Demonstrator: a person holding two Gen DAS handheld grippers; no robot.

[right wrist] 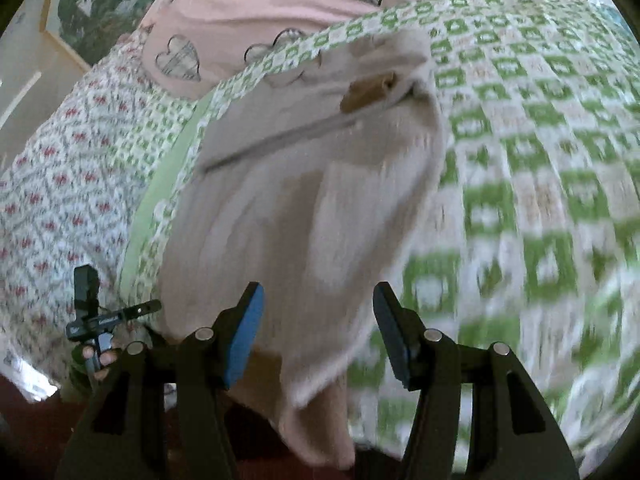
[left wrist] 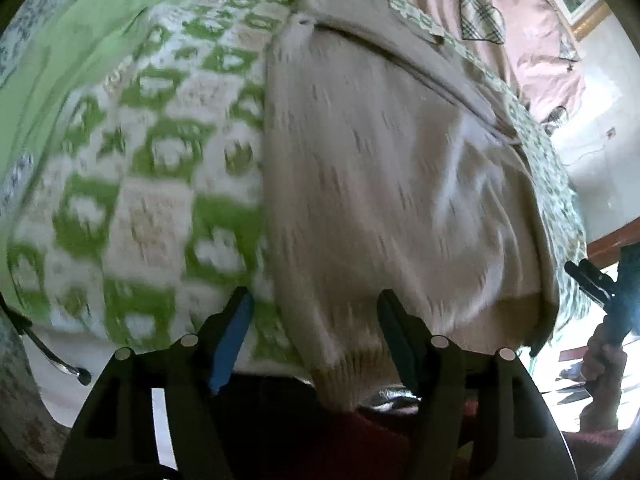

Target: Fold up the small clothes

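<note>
A beige knit garment point(left wrist: 380, 168) lies spread on a green-and-white checked bedcover point(left wrist: 160, 148), its near end hanging over the bed's front edge. My left gripper point(left wrist: 314, 312) is open, its jaws astride the garment's near left edge, with nothing held. In the right wrist view the same garment point(right wrist: 300, 184) runs from the far collar down toward me. My right gripper point(right wrist: 318, 308) is open over the garment's near right part, with cloth between the jaws but not clamped. Both views are blurred.
A pink pillow with plaid hearts point(right wrist: 260, 8) lies at the far side of the bed. A floral sheet point(right wrist: 60, 200) covers the bed's left side. The other gripper and hand show at the edge of each view point(left wrist: 600, 300) point(right wrist: 96, 320). Below the bed edge is dark red floor point(left wrist: 360, 440).
</note>
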